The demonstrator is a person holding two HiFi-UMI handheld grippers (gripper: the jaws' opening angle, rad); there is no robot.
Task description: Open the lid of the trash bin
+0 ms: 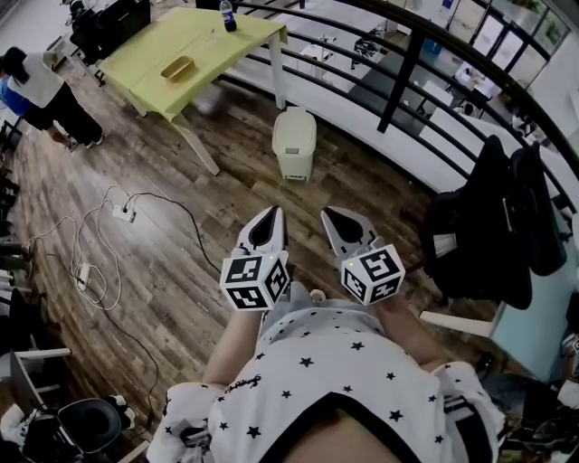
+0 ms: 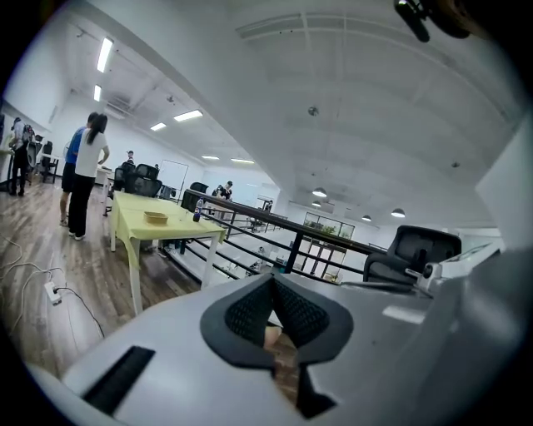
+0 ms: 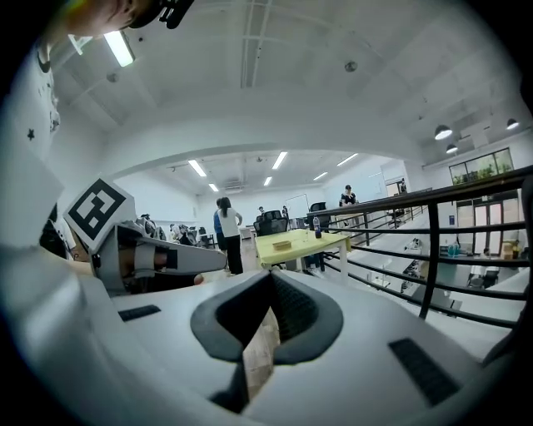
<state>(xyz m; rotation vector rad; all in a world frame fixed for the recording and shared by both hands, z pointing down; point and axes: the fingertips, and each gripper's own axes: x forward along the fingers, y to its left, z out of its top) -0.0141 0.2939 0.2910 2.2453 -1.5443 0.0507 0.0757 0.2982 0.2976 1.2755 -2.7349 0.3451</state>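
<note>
Hovering clenched, empty: left gripper (image 1: 269, 213), right gripper (image 1: 331, 215); trash bin (image 1: 295, 140) ahead, between table (image 1: 194, 45), railing (image 1: 407, 65).

No legible text or labels anywhere.

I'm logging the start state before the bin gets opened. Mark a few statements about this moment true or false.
1. The trash bin has its lid down. True.
2. The left gripper is touching the bin. False: it is held short of the bin, close to the person's body, with bare floor between.
3. The left gripper and the right gripper both have their jaws together with nothing between them. True.
4. A bottle stands on the floor beside the bin. False: the bottle stands on the yellow-green table.
5. The bin stands on the table. False: it stands on the wooden floor, near the table's leg.
</note>
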